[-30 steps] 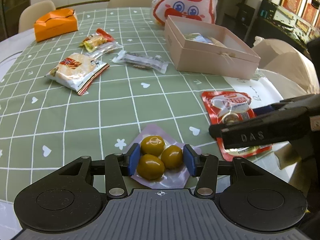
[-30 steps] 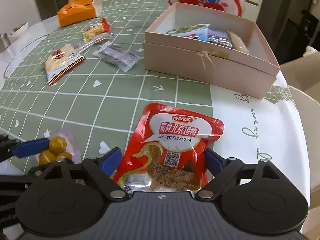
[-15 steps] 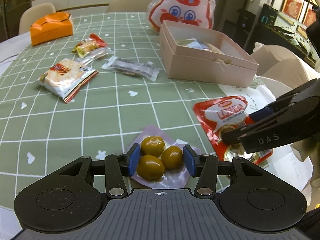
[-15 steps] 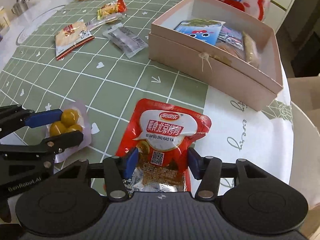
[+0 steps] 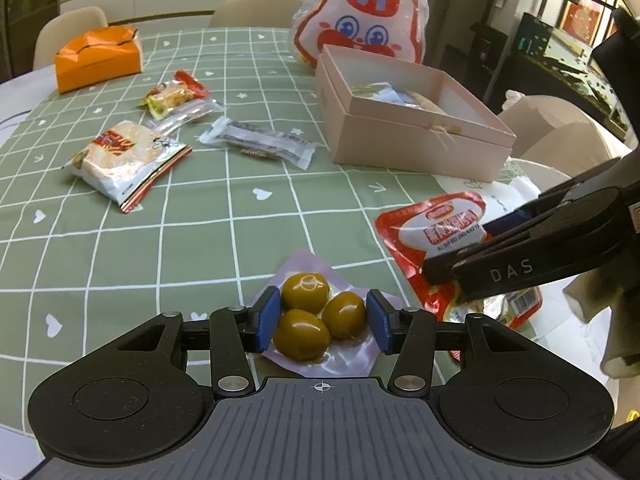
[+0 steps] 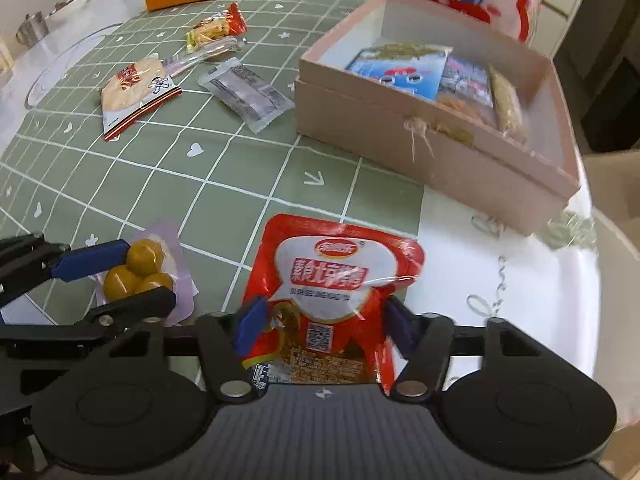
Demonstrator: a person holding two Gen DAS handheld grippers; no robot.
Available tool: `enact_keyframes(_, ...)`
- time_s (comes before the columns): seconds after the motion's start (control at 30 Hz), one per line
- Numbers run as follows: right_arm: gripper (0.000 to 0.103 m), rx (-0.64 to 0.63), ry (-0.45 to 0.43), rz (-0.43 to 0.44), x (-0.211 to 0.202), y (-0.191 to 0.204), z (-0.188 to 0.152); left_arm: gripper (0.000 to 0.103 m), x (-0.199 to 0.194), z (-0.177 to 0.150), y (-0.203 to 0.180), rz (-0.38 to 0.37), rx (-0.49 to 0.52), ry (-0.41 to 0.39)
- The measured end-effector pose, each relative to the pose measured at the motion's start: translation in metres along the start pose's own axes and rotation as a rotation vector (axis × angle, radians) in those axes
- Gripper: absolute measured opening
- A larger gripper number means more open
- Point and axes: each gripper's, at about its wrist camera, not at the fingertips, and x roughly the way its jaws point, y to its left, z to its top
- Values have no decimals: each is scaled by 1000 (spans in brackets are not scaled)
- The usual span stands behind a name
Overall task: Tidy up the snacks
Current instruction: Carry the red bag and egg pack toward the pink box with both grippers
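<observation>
My left gripper [image 5: 322, 320] is shut on a clear pouch of three yellow-green balls [image 5: 316, 316], held just above the green checked tablecloth [image 5: 120, 264]; the pouch also shows in the right wrist view [image 6: 138, 272]. My right gripper [image 6: 320, 326] is shut on a red snack packet [image 6: 340, 280], lifted off the table; the packet also shows in the left wrist view [image 5: 440, 228]. The open pink box [image 6: 420, 132] holds several snacks and stands ahead to the right; it also shows in the left wrist view [image 5: 400, 136].
On the cloth lie a rice cracker pack [image 5: 124, 156], a clear grey bar wrapper [image 5: 260, 144] and a small red-yellow snack [image 5: 176, 94]. An orange box [image 5: 100, 60] stands far left. A rabbit-face bag [image 5: 360, 20] stands behind the pink box. Chairs ring the table.
My right gripper closed on the red packet and lifted it toward the pink box. My left gripper stayed shut on the pouch and rose slightly.
</observation>
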Motion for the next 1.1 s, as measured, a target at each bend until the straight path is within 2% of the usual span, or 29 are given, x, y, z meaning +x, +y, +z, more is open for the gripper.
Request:
enact_keyframes(0.13,48,-26,-12,-38,-5,3,0,53,0,1,2,-10,1,3)
enact_keyframes(0.3,45,-15,-46,-70,-11,3,-1,52,-3,1,8,-29,-9,13)
enact_keyframes(0.47,44,57,-93,-85,-20,2,-5,52,-11,2,16,-90,4,31)
enact_keyframes(0.6,42,153,-166,-108,-41,-7,-14,52,-18,5,15,-118,59,44)
enact_keyframes(0.73,35,207,-177,-113,-51,-13,-22,52,-21,11,4,-141,122,43)
enact_keyframes(0.83,34,238,-183,-105,-57,-17,-29,52,-21,14,-4,-162,152,43)
enact_keyframes(1.1,34,244,-177,-94,-55,-18,-38,52,-15,11,-3,-158,117,63)
